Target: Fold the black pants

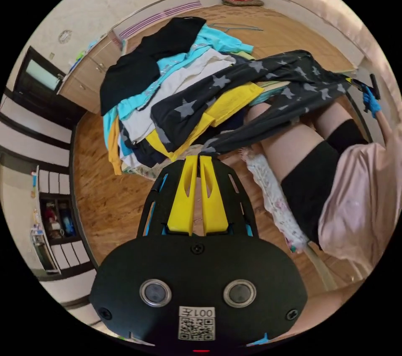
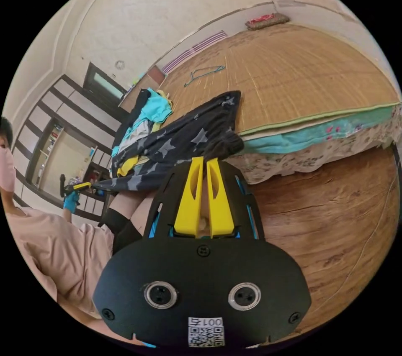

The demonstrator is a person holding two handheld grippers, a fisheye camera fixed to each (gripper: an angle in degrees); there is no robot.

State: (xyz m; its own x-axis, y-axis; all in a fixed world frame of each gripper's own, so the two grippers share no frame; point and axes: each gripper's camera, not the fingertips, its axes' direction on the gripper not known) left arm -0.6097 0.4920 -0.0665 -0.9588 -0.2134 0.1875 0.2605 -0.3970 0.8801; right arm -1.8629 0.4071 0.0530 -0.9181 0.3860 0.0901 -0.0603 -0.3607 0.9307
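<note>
Your left gripper (image 1: 199,158) and right gripper (image 2: 205,160) each have their yellow jaws pressed together on an edge of the black star-printed pants (image 1: 268,80), stretched between them above the bed's woven mat (image 2: 293,80). The left gripper view shows the heap of mixed clothes (image 1: 167,92) beneath.

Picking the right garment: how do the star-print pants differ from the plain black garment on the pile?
The star-print pants carry grey stars; the plain black garment has none. The pants hang stretched between both tools, left tool and right tool; the black garment lies loose on the pile. Both are dark.
</note>
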